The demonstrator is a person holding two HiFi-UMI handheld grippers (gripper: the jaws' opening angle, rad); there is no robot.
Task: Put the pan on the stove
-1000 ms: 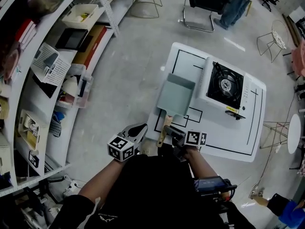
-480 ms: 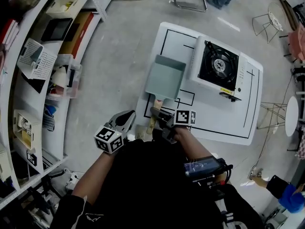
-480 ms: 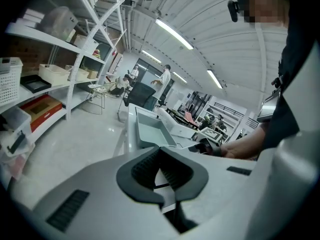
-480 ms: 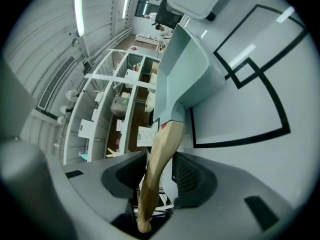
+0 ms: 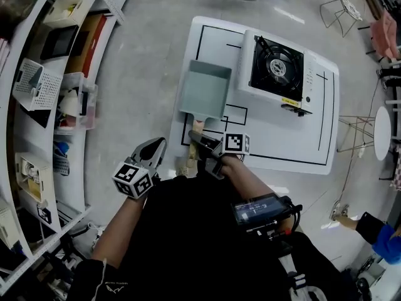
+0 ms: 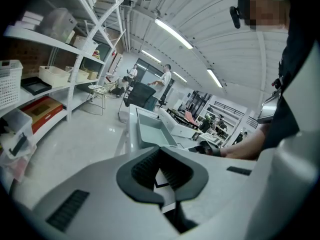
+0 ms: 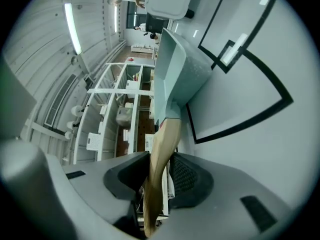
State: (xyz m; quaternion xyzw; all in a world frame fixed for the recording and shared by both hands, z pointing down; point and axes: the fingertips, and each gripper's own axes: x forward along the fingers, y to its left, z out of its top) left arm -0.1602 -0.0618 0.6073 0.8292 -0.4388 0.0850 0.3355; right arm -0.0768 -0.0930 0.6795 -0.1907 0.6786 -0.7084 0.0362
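While it lies beside the stove [image 5: 276, 64], the pan [image 5: 205, 89] shows a bare floor.

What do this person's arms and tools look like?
Black short sleeves; a screen on the right forearm. Left hand-held gripper and right hand-held gripper: grey, black ribbed pads, black-and-white marker cubes. The right's jaws have just been closing on the pan handle.

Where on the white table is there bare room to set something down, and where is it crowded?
Bare: the table between the stove and the near edge, and a strip beyond the pan. Crowded: the near-left corner, where the right tongs have just closed on the pan's handle.
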